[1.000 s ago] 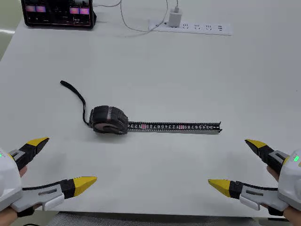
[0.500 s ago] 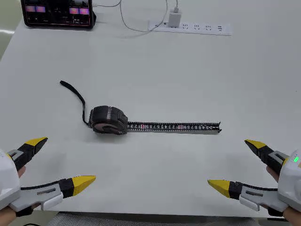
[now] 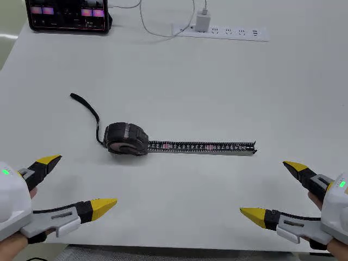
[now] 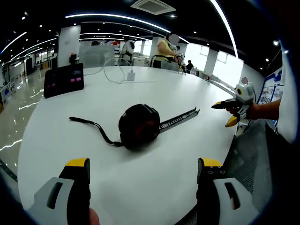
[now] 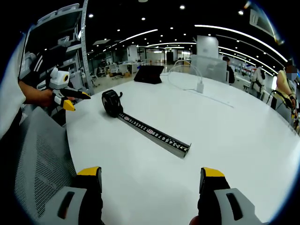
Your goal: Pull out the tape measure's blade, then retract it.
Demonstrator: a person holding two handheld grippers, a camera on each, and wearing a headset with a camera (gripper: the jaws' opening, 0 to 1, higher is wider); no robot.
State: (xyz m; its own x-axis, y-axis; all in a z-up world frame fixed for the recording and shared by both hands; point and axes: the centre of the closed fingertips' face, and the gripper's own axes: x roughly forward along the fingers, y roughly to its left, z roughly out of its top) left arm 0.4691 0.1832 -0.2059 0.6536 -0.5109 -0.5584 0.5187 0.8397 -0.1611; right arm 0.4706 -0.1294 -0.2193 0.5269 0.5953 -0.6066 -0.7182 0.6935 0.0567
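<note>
Tape measure (image 3: 125,139) mid-worktop (image 3: 217,81), blade (image 3: 201,147) out flat toward right. Left gripper (image 3: 82,181) and right gripper (image 3: 266,186) both spread, empty, at near edge (well apart from tape measure). Risk: unguided retraction, blade whips back, hook (image 3: 253,147) slams; tape measure skids if pinched off-centre.

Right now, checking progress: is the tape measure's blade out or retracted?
Out. The blade lies extended from the case across the table, markings showing.
</note>
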